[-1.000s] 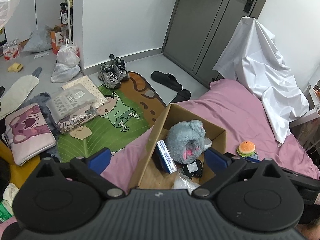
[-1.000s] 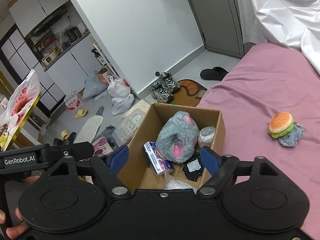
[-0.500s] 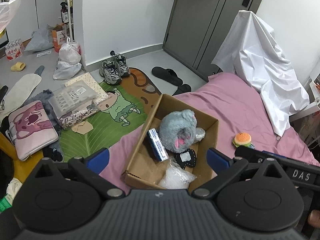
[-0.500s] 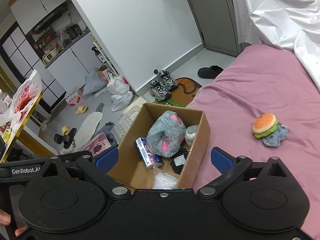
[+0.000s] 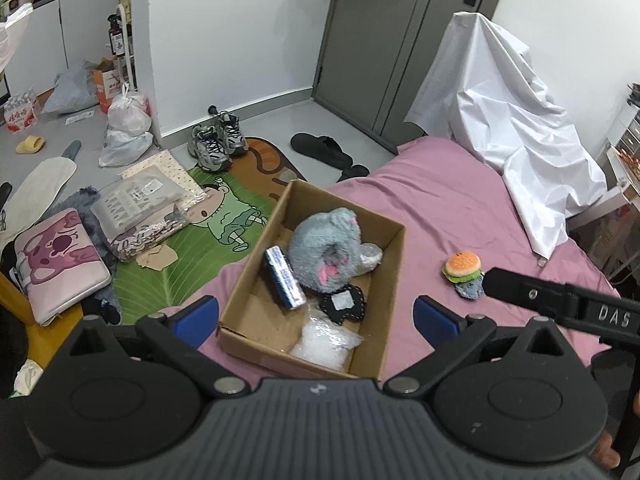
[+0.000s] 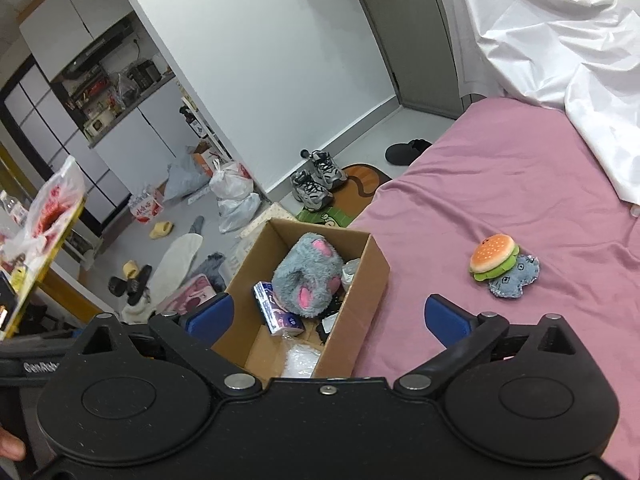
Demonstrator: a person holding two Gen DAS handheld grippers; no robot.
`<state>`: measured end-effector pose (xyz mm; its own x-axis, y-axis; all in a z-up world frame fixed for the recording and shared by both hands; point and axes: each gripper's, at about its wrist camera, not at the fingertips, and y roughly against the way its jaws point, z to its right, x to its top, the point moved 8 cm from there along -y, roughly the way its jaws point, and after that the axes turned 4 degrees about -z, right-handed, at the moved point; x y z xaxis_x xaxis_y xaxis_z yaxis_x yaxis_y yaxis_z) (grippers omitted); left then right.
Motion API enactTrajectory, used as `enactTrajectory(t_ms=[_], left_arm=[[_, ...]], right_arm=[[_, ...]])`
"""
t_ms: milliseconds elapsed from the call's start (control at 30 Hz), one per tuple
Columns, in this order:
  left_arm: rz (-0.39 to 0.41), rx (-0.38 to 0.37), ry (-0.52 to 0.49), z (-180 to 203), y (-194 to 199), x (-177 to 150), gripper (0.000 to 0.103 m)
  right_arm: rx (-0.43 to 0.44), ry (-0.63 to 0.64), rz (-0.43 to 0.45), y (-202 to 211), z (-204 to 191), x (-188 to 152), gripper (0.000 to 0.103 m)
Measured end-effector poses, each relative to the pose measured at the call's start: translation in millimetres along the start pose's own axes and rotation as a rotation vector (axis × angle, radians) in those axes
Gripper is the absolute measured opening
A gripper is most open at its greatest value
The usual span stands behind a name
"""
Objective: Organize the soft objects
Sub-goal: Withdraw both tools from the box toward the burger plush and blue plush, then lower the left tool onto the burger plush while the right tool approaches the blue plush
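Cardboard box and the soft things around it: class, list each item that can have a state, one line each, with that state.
Brown cardboard box: open-topped, upright on the pink bedsheet.
Grey plush toy with pink patches: inside the box.
Burger-shaped plush: outside the box, lying on the sheet.
Blue denim pouch: outside, touching the burger.
Left gripper: open, empty.
Right gripper: jaws just opened wide, empty.

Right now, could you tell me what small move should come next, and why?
Probably swing the right gripper, open and empty, toward the burger plush: it lies on the pink bedsheet outside the cardboard box, where the grey plush already sits.
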<state>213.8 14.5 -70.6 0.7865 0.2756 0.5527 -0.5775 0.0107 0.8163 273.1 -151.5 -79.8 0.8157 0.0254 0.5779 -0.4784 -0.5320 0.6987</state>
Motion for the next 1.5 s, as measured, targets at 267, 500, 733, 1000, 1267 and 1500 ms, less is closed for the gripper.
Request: enactTrajectory(t_ms=[267, 500, 733, 1000, 1267, 1500], left_arm=[[0.015, 0.012, 0.006, 16.9, 4.6, -4.8, 0.103], [0.008, 0.022, 0.014, 28.1, 6.0, -10.0, 0.103], [0.002, 0.018, 0.016, 43.0, 0.7, -13.4, 0.103], [-0.002, 0.011, 0.049, 57.6, -12.4, -17.6, 0.102], [0.034, -0.019, 0.079, 80.8, -27.6, -10.2, 0.101], [0.044, -0.066, 0.059, 110.2, -46.1, -3.7, 0.099]], right_arm=[[0.004, -0.019, 0.019, 15.1, 17.3, 0.9, 0.103], [-0.008, -0.035, 0.034, 21.9, 30.1, 1.6, 0.103], [-0.035, -0.043, 0.04, 25.1, 43.7, 1.1, 0.103], [-0.048, -0.1, 0.059, 30.7, 65.6, 3.9, 0.103], [-0.07, -0.186, 0.095, 35.5, 100.8, 15.2, 0.103], [-0.108, -0.29, 0.128, 35.1, 136.7, 16.3, 0.085]])
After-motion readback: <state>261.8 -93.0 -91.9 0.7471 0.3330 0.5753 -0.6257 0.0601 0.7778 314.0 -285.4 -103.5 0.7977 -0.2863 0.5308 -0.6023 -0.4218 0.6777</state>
